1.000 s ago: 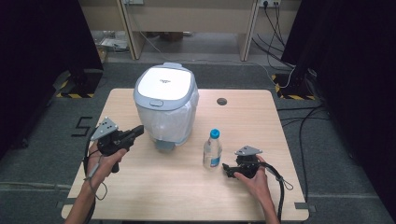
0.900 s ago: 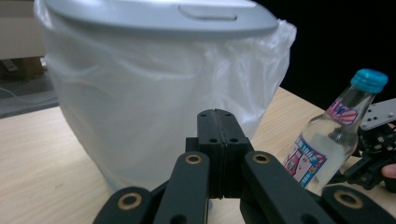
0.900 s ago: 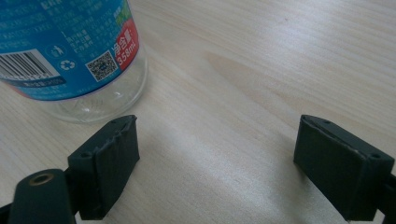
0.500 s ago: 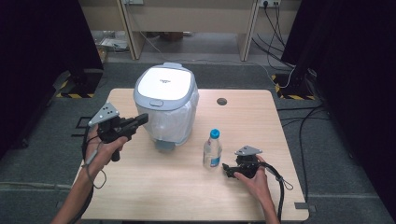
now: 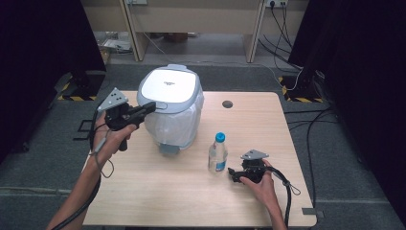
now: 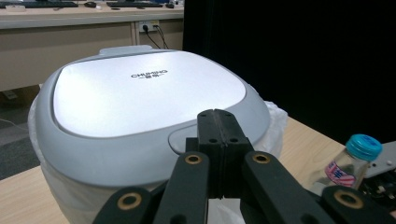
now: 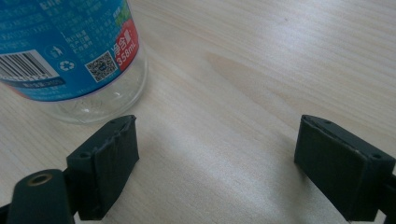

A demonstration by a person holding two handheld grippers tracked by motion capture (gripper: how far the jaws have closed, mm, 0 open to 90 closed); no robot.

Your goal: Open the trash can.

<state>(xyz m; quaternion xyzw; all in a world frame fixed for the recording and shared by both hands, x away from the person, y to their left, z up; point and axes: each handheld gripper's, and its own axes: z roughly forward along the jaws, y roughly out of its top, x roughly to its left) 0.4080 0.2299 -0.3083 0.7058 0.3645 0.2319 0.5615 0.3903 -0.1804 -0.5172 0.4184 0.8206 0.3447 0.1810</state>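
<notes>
A bin with a grey-and-white lid (image 5: 167, 86) and a white bag liner (image 5: 179, 125) stands at the table's back left. My left gripper (image 5: 152, 106) is raised beside it, jaws shut on nothing, tips at the lid's near-left rim. In the left gripper view the shut tips (image 6: 223, 121) sit just over a small tab (image 6: 180, 140) at the edge of the lid (image 6: 140, 93). A clear bottle (image 5: 218, 153) with a blue cap stands right of the bin. My right gripper (image 5: 231, 173) rests on the table, open, and the bottle (image 7: 70, 51) stands just beyond its left pad (image 7: 109, 158).
The wooden table (image 5: 191, 201) has a round cable hole (image 5: 227, 104) at the back. Black curtains flank it, and cables lie on the floor at right (image 5: 306, 129). A desk (image 5: 191, 28) stands behind. The right gripper's plate (image 6: 383, 158) shows beside the bottle (image 6: 352, 161).
My left gripper has lifted off the table level and moved up and right to the bin lid's rim, still shut. The right gripper and the bottle have stayed put.
</notes>
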